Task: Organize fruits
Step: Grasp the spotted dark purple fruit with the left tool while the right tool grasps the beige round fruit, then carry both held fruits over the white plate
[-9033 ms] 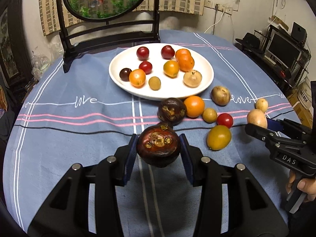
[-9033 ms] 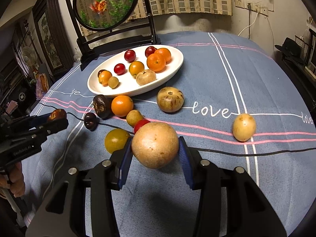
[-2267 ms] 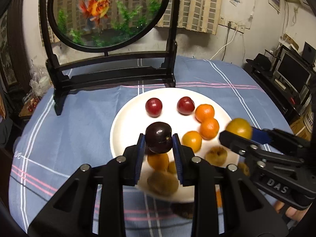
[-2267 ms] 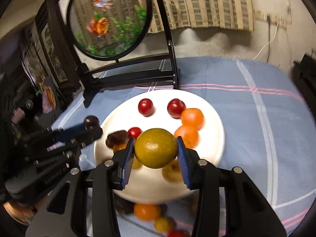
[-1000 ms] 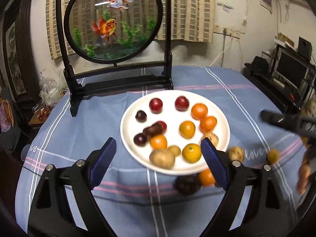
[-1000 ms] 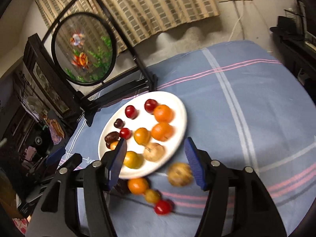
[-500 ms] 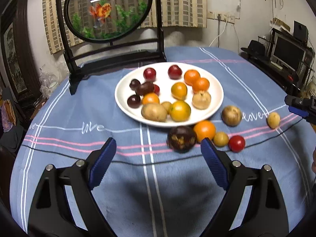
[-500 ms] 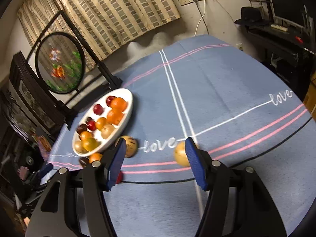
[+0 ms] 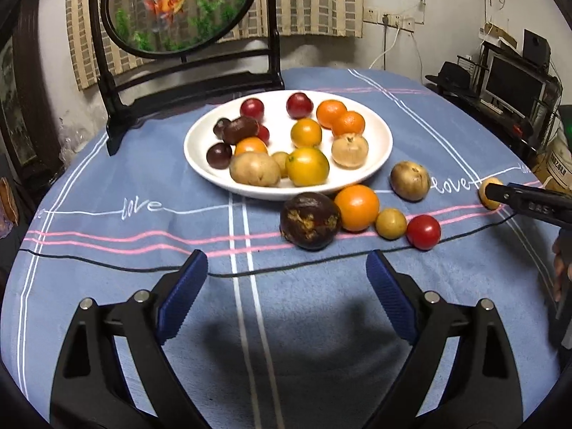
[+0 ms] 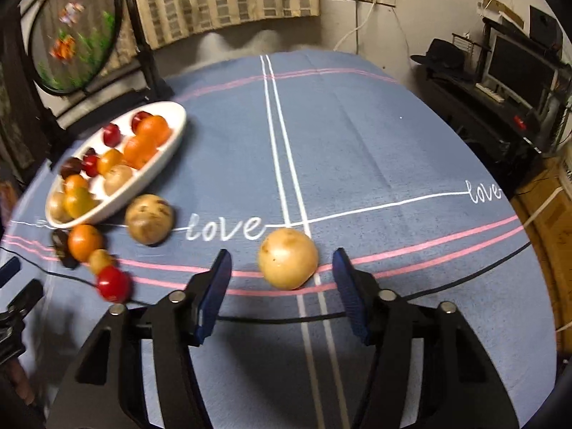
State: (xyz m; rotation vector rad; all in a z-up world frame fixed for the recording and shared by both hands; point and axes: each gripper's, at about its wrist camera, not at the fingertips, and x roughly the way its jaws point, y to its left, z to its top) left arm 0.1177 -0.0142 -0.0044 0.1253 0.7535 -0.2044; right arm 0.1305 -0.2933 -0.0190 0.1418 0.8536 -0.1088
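Right gripper point(image 10: 282, 286): jaws stand part-open and have just been closing; the pale tan fruit point(image 10: 287, 258) sits between them on the cloth, gaps visible on both sides, pads not touching it. Left gripper point(image 9: 286, 296): jaws spread wide, nothing between them, only blue tablecloth point(image 9: 89, 178) under the tips.

Landmark: white plate point(image 9: 379, 132), near the far side of the table.

- On the plate: two dark red fruits at the far rim, two oranges beside them, an orange-yellow fruit in the middle, dark purple ones on the left side, a brown potato-like fruit point(image 9: 254, 169) and a yellow fruit point(image 9: 307, 166) at the near rim, a beige fruit at the right.
- Just off the plate's near rim, on the cloth: dark brown mangosteen point(image 9: 310, 220), with an orange point(image 9: 356, 208) touching it on the right, then a small yellow-green fruit point(image 9: 390, 223) and a red tomato point(image 9: 423, 232) in a row running away from the plate.
- Right of the plate, just beside its rim: a brown speckled fruit point(image 9: 409, 181).
- The pale tan fruit lies well right of the plate, beyond the word "love", on the pink stripes.
- Behind the plate: round fish-picture screen point(image 9: 178, 3) on a black stand.
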